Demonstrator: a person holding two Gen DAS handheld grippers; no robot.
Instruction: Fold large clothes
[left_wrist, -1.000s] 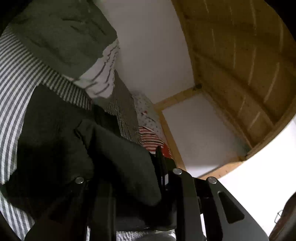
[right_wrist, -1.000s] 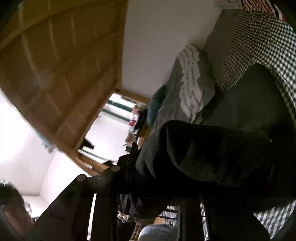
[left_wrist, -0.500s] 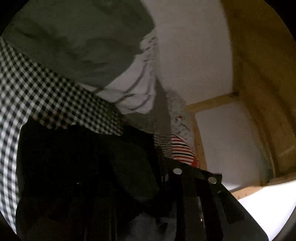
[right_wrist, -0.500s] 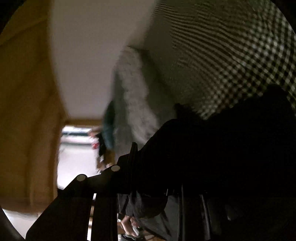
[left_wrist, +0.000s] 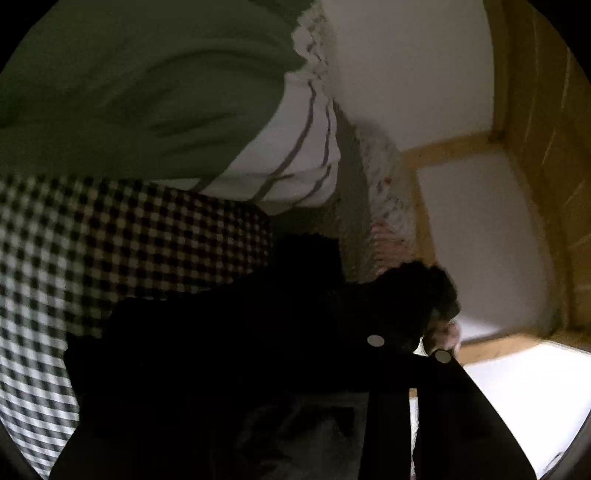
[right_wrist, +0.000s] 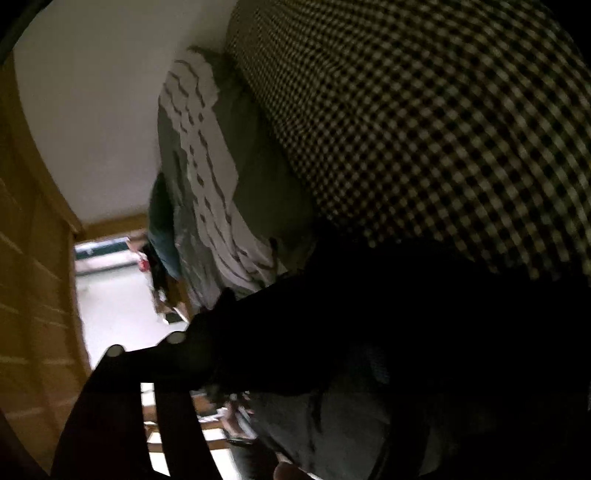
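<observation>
A large black garment (left_wrist: 236, 343) fills the lower part of the left wrist view and lies against the black-and-white checked bedcover (left_wrist: 110, 236). My left gripper (left_wrist: 295, 369) is shut on an edge of it; the cloth hides the left finger. The same black garment (right_wrist: 406, 317) fills the lower right of the right wrist view. My right gripper (right_wrist: 280, 369) is shut on it too, with the cloth draped over the jaws, low and close to the checked bedcover (right_wrist: 424, 129).
A green pillow (left_wrist: 147, 92) and a white striped cloth (left_wrist: 291, 155) lie at the head of the bed. A white wall (left_wrist: 406, 74), wooden beams (left_wrist: 535, 147) and a doorway (right_wrist: 110, 288) are beyond. Red-striped clothes (left_wrist: 388, 236) lie further along the bed.
Both grippers have dropped lower and forward toward the bedcover, carrying the black garment. The pillow and checked cover now look much closer, and the garment spreads wider across both views.
</observation>
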